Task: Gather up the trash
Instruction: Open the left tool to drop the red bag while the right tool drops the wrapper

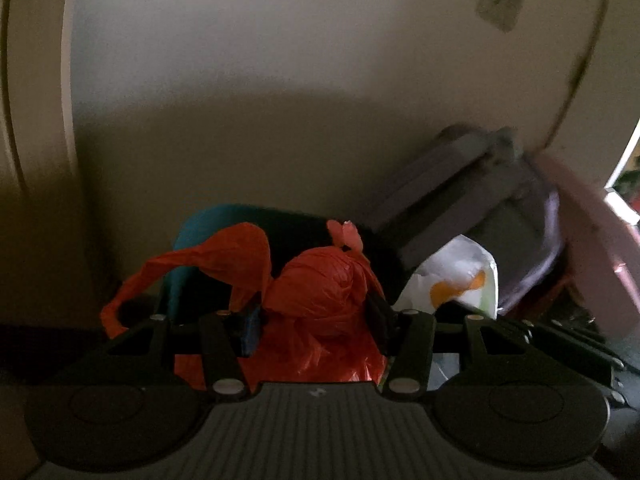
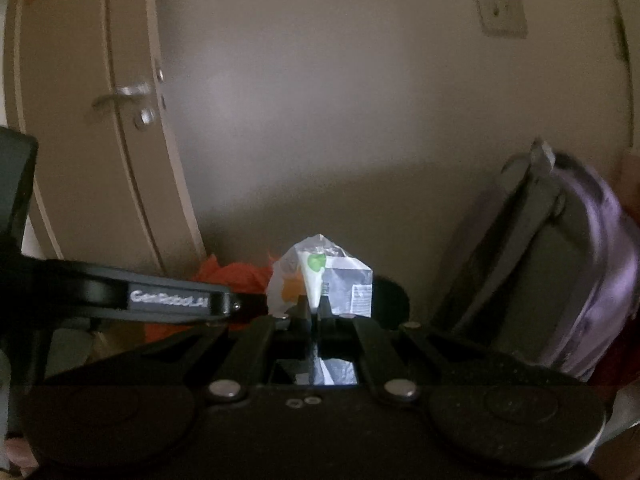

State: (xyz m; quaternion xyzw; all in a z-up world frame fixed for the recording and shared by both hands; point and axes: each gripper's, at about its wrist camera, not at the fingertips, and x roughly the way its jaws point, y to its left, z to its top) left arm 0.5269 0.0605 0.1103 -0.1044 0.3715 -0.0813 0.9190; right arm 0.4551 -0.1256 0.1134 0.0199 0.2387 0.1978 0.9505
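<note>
Knotted orange thin-plastic trash bag (image 1: 320, 300) is held between the fingers of the left gripper (image 1: 316, 320); jaws stand part-way apart, closed in against the bag's bulging sides below the knot. A loose orange handle loop (image 1: 176, 276) trails off to the left, a short tied tail (image 1: 345, 234) sticks up behind.

Crumpled white plastic wrapper with orange and green print (image 2: 320, 276) is pinched in the right gripper (image 2: 316, 312); jaws nearly closed, only a thin fold of film between them. In the left wrist view the same wrapper (image 1: 456, 276) shows just right of the orange bag.

Handling, judged: both items light, soft, crushable, nothing fragile apparent. Film is slippery; the wrapper could slide out of a thin pinch, so a gathered fold is the better hold. The bag is best taken at the knot or neck, since the body gives under pressure.

Surroundings: grey pedal bin with raised lid and purple liner (image 2: 560, 264) stands at right against the beige wall (image 2: 360, 120). A teal container (image 1: 200, 236) sits behind the orange bag. Door with metal handle (image 2: 120, 96) at left. No carrying surface is visible. The two grippers are close together; the raised lid narrows the approach to the bin mouth.
</note>
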